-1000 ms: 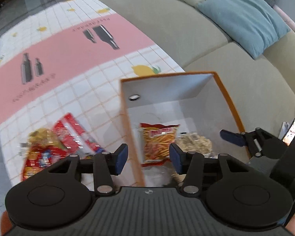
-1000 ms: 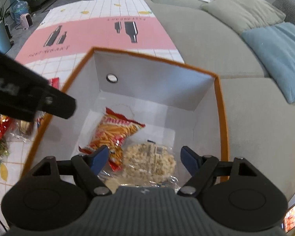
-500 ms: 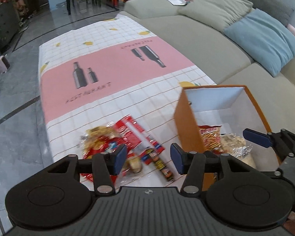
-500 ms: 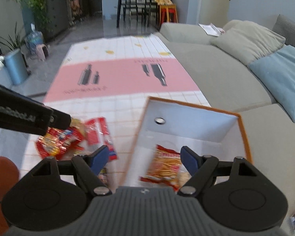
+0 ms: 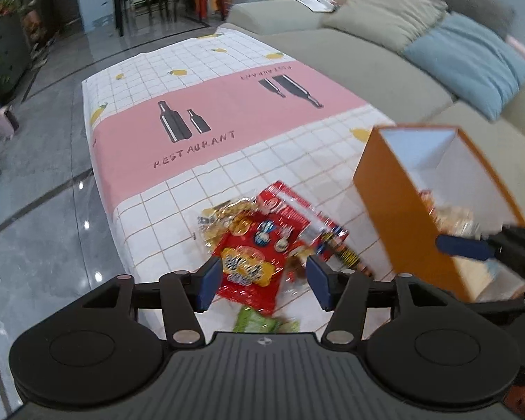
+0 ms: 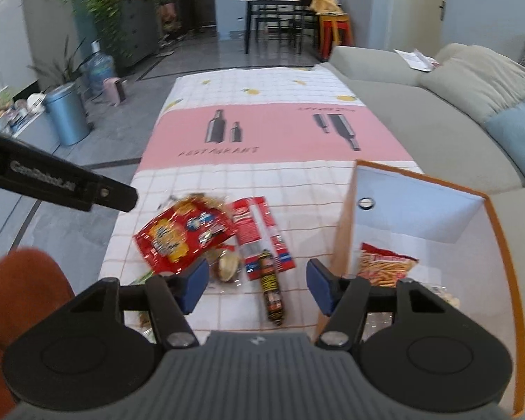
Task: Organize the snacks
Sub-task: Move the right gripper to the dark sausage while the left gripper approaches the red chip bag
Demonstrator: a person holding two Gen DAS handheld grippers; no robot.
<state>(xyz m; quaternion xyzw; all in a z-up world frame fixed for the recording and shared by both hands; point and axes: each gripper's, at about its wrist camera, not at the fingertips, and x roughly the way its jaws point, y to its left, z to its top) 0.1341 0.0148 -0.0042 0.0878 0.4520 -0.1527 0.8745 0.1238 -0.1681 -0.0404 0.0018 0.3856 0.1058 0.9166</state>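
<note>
Snack pile right in front of me: a big red bag (image 5: 250,262) lies on top near the table's near edge, a flat red pack (image 6: 260,232) just beside it, and a dark sausage stick (image 6: 272,292) lies alongside that. Under the red bag a golden wrapper (image 5: 224,218) pokes out, mostly covered, and a green packet (image 5: 262,322) is half hidden behind my left gripper's body, too blurred to read. A small clear-wrapped bun (image 6: 227,267) sits tucked at the bag's edge.

My left gripper (image 5: 262,281) hangs over the red bag, jaws apart and just been opening, nothing pressed between them. My right gripper (image 6: 255,285) has just been closing partway, jaws apart and empty, over the bun and the stick.

To the right stands the orange box (image 6: 343,241), open top, with a bag of orange sticks (image 6: 385,266) inside; more wrapped snacks behind my right finger are cut off. The box sits at the table's (image 5: 140,217) sofa-side edge. Beyond the pile the cloth runs bare toward the far end.
</note>
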